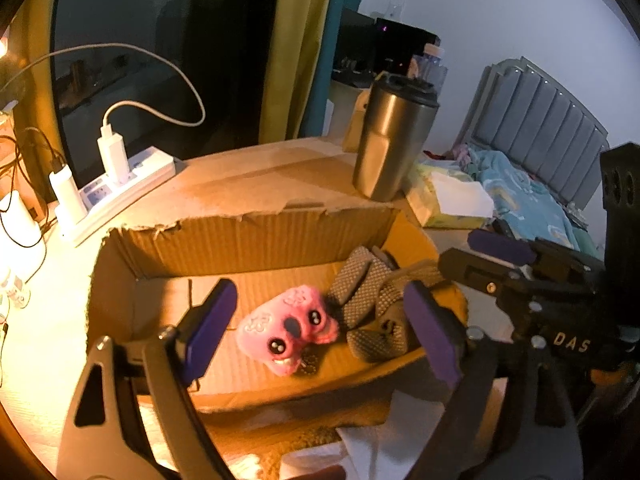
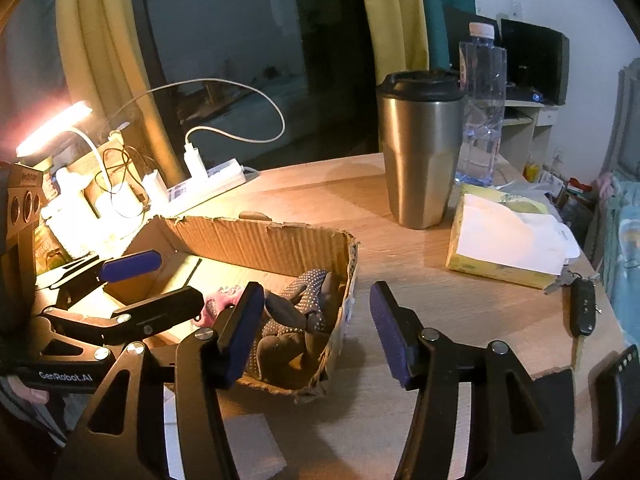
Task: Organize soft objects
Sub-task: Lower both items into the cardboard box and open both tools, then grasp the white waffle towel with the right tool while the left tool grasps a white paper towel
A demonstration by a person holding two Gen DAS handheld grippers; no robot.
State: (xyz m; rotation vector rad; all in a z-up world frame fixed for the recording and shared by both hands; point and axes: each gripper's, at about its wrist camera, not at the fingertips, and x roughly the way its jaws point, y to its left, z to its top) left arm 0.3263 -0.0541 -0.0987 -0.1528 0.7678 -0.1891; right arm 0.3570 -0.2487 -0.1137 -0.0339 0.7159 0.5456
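1. Open cardboard box on a wooden table, torn along its far rim, lit warm by a lamp at the left.
2. Inside the box: pink plush toy lying on the floor of the box, near its middle, face with two dark eyes turned up toward the left wrist camera.
3. Just right of the toy, touching it: dotted grey gloves, crumpled in a heap against the right wall of the box.
4. Left gripper poised above the box, jaws spread wide on either side of the toy, purple pads clear of it; nothing pinched.
5. Right gripper at the right edge of the box, jaws apart, one finger over the gloves inside, the other outside over bare table; nothing held. Contact between the inner pad and the gloves possible but hard to judge from this angle.
6. Behind the box: steel tumbler with a black lid, upright; a clear water bottle just behind it.
7. Right of the tumbler: yellow tissue pack with a white sheet sticking out; car key near its right end.
8. Far left: white power strip with chargers and a looping white cable plugged in.
9. Beyond the table, at the right of the left wrist view: bed with a grey padded headboard and blue bedding.
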